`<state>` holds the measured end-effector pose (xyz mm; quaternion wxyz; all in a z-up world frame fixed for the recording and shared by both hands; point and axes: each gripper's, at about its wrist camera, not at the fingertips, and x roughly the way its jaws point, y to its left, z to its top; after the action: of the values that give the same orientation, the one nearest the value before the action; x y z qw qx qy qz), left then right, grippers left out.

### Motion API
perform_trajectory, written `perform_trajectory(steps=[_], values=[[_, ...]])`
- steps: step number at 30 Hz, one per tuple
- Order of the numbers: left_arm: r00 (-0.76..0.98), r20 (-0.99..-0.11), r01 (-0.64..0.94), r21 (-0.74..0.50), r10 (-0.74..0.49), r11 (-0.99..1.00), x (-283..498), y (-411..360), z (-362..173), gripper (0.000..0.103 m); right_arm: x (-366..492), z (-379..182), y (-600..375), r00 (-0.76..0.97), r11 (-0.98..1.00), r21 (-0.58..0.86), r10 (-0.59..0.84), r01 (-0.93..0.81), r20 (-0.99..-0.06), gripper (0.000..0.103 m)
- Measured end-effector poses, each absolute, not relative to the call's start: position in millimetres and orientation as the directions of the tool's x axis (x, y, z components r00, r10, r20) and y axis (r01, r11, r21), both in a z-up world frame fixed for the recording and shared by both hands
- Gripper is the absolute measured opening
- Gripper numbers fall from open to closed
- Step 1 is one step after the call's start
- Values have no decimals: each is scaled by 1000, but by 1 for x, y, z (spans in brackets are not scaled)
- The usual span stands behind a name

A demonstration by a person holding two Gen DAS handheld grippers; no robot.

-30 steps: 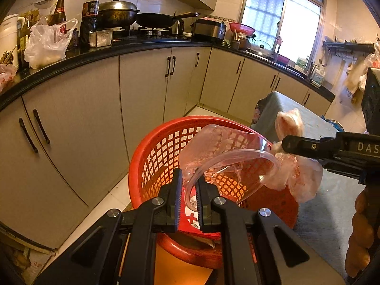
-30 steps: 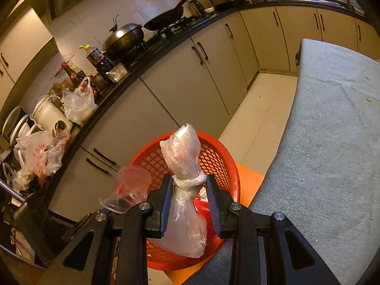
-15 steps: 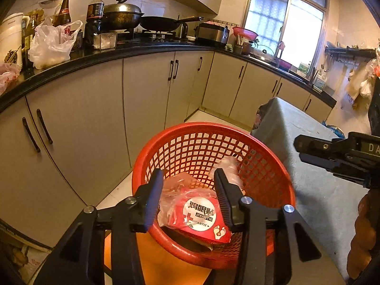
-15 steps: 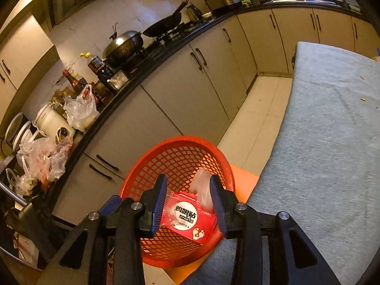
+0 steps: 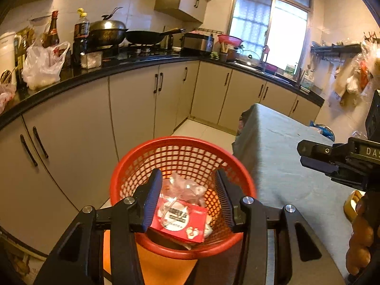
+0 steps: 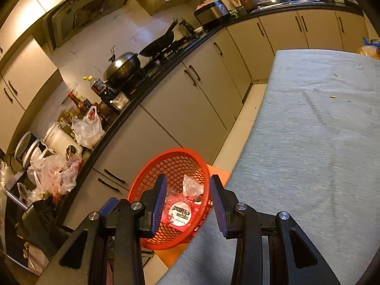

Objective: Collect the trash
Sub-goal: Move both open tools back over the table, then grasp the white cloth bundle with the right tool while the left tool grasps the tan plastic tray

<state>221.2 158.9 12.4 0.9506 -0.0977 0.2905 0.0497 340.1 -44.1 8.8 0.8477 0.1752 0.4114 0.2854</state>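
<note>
A red mesh basket (image 5: 133,166) stands on an orange stool beside the table; it also shows in the right wrist view (image 6: 152,180). Inside lie a red packet (image 5: 182,220), a clear plastic cup and a knotted clear plastic bag (image 5: 182,185); the packet (image 6: 180,213) and bag (image 6: 192,186) show in the right wrist view too. My left gripper (image 5: 188,190) is open and empty above the basket. My right gripper (image 6: 187,194) is open and empty, up and back from the basket over the table's edge; it shows in the left wrist view (image 5: 315,154).
A table with a grey cloth (image 6: 308,142) runs along the right. Kitchen cabinets (image 5: 133,104) and a black counter (image 5: 71,78) with pots, bottles and plastic bags stand behind the basket. White floor tiles (image 5: 201,130) lie between cabinets and table.
Both grippers opened and dropped their loads, the cup from the left and the knotted bag from the right, into the basket. Both then rose and drew back.
</note>
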Motion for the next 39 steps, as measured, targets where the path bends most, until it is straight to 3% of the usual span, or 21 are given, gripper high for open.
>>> perform_trajectory(steps=[15,24,31,39], values=[[824,-564,9,-74,-50,997,220,55,34,46,300,37,-174,620,769,588,594,-251,-512,41],[759,-622,204,-52,-191,978,231,-40,34,46,271,50,-290,748,791,595,477,-138,-462,46],[611,-711,380,-124,-349,916,254,-119,17,46,263,22,-392,805,800,591,285,99,-521,49],[474,-782,451,-179,-405,875,283,-179,-8,46,270,-16,-423,736,754,629,315,190,-600,49]])
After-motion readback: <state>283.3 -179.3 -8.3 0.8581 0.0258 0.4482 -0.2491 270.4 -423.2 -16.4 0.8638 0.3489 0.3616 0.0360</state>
